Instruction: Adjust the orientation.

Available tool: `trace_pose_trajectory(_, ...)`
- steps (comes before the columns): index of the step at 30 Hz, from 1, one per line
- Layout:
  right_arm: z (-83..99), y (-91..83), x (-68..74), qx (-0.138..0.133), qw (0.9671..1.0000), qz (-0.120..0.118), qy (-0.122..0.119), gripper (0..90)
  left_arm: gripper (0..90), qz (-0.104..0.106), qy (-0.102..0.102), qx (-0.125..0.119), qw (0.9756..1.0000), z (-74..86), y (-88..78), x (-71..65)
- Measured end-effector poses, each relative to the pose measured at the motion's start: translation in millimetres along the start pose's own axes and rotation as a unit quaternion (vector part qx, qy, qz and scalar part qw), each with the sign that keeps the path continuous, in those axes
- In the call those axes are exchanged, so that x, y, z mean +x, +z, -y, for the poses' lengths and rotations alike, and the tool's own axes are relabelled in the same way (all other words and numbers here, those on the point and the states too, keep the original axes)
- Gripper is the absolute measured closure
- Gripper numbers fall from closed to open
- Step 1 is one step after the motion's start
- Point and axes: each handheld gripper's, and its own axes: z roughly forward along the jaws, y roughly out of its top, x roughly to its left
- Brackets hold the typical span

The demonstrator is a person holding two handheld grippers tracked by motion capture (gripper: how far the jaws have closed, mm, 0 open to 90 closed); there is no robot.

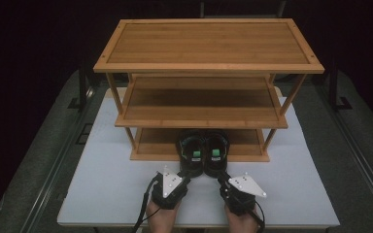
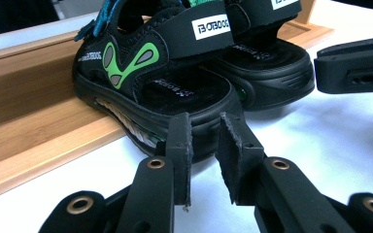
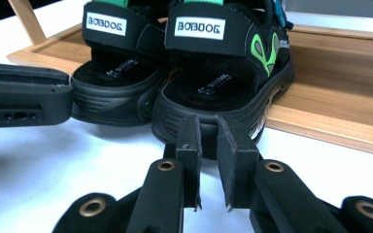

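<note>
The sandals' (image 1: 203, 150) toes sit hidden under the rack's (image 1: 201, 120) middle shelf

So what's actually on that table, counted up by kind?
Sandals: 2, the left sandal and the right sandal, black with green
Wooden shelf rack: 1, three tiers
Hand-held grippers: 2, the left gripper and the right gripper
Total: 5

Two bare hands enter from the near edge, each gripping a black two-jaw claw topped by a grey three-cornered plate. Left claw (image 1: 186, 180) angles forward and inward; its jaws stand slightly parted with nothing between the pads. Right claw (image 1: 222, 180) mirrors that pose, jaws likewise narrowly apart and empty.
</note>
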Motion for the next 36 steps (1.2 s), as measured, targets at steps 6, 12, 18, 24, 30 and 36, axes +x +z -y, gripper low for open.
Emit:
trace_pose_trajectory(6,-0.2,3.0,1.2,0.004,0.9999,0.008,0.006,77.4,73.0,-0.005,-0.001,0.001,1.0,-1.9,0.8,1.1)
trace_pose_trajectory(12,-2.4,6.1,2.6,0.008,0.9999,0.015,0.003,76.7,72.9,-0.014,-0.002,0.006,0.9999,-3.2,4.7,2.3)
trace_pose_trajectory(18,-5.6,11.0,2.4,0.013,0.9998,0.016,-0.002,75.7,72.8,-0.019,-0.001,0.007,0.9998,-5.0,9.6,6.5)
trace_pose_trajectory(24,-9.4,16.0,1.1,0.016,0.9996,0.021,-0.005,75.6,72.7,-0.021,0.0,0.007,0.9997,-7.4,14.1,8.4)
trace_pose_trajectory(30,-12.3,21.4,-0.8,0.017,0.9995,0.026,-0.006,75.3,72.6,-0.024,0.006,0.011,0.9996,-9.7,19.6,10.7)
trace_pose_trajectory(36,-13.5,24.3,-2.2,0.017,0.9995,0.026,-0.004,75.3,72.6,-0.027,0.007,0.012,0.9995,-10.9,23.1,11.9)
